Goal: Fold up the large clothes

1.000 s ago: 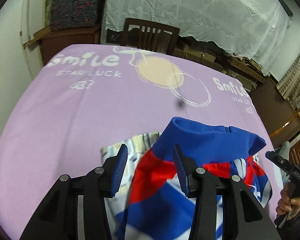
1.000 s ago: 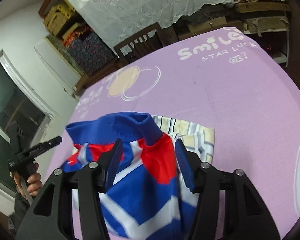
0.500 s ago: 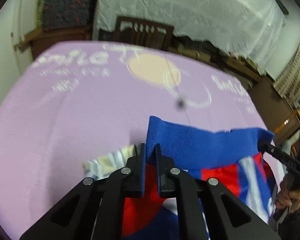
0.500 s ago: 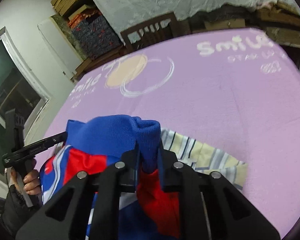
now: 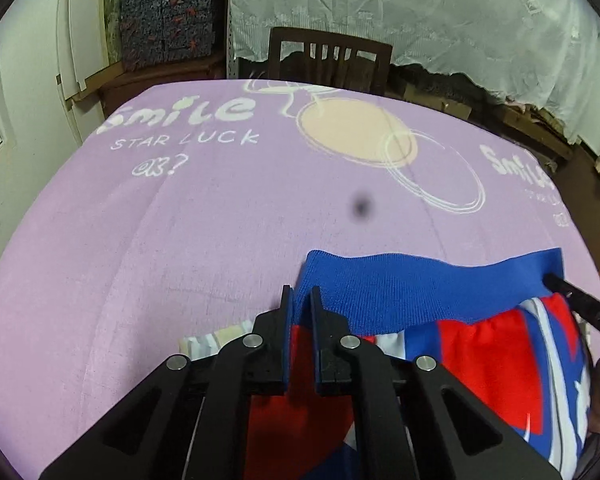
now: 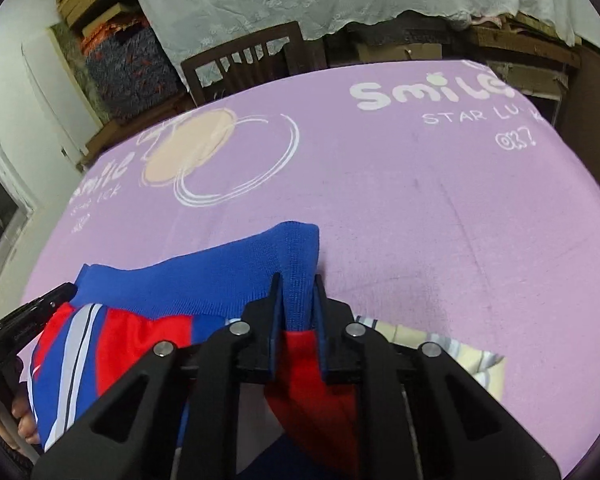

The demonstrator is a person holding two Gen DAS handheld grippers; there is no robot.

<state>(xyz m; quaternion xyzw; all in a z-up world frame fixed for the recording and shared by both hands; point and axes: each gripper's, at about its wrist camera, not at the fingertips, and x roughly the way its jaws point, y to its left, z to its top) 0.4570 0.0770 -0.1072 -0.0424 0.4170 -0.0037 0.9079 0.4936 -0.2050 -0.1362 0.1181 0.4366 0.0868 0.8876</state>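
A blue, red and white jacket (image 5: 440,300) with a wide blue ribbed hem hangs stretched between both grippers above the purple tablecloth (image 5: 220,220). My left gripper (image 5: 300,292) is shut on the hem's left corner. My right gripper (image 6: 298,284) is shut on the hem's right corner (image 6: 296,256). The right gripper's tip shows at the right edge of the left wrist view (image 5: 572,292). The left gripper's tip shows at the left edge of the right wrist view (image 6: 40,308). The jacket's lower part is hidden behind the grippers.
A striped cream and grey garment (image 6: 460,356) lies on the cloth under the jacket; it also shows in the left wrist view (image 5: 220,338). A dark wooden chair (image 5: 332,60) stands at the table's far edge. Stacked boxes and white sheeting line the back wall.
Both grippers closed on the blue hem and lifted it. The hem is now pulled out straight and wide between them.
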